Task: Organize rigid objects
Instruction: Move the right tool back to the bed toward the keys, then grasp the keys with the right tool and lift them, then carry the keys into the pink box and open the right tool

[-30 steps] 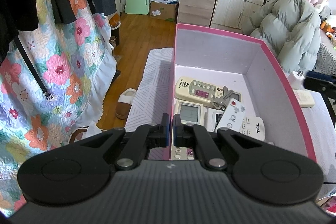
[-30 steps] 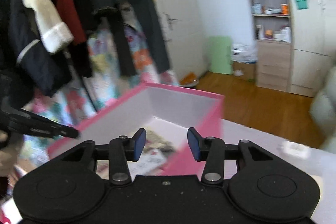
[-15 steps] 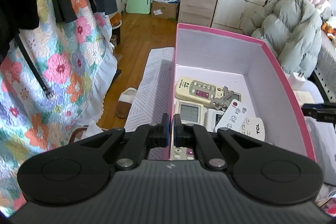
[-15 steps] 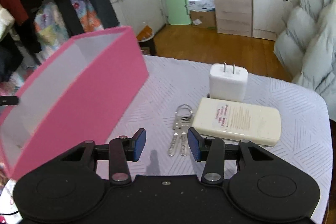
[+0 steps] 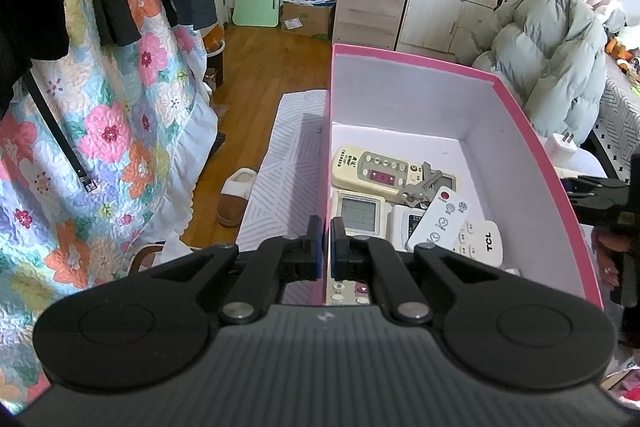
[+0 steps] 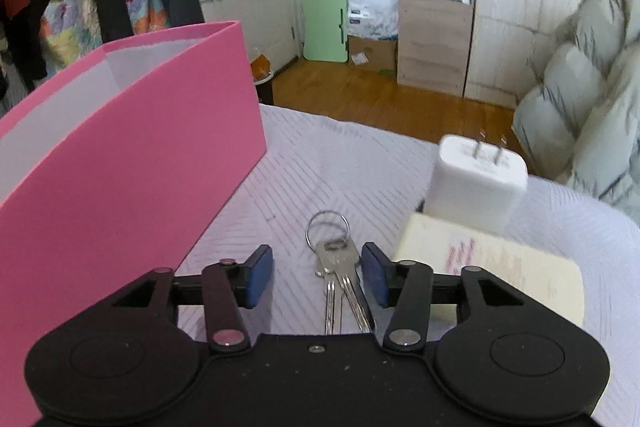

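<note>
The right gripper, jaws just widening, straddles the keys on the table beside the pink box; next, close and lift. The left gripper clamps the box wall.

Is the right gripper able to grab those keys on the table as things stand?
Probably yes. The right gripper is open, its jaws just widened, and the keys lie flat between them with nothing on top. The cream remote sits close beside one finger.

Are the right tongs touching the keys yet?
Apart. The right wrist view shows the right tongs open, the keys between them, with cloth visible between each pad and the keys.
</note>
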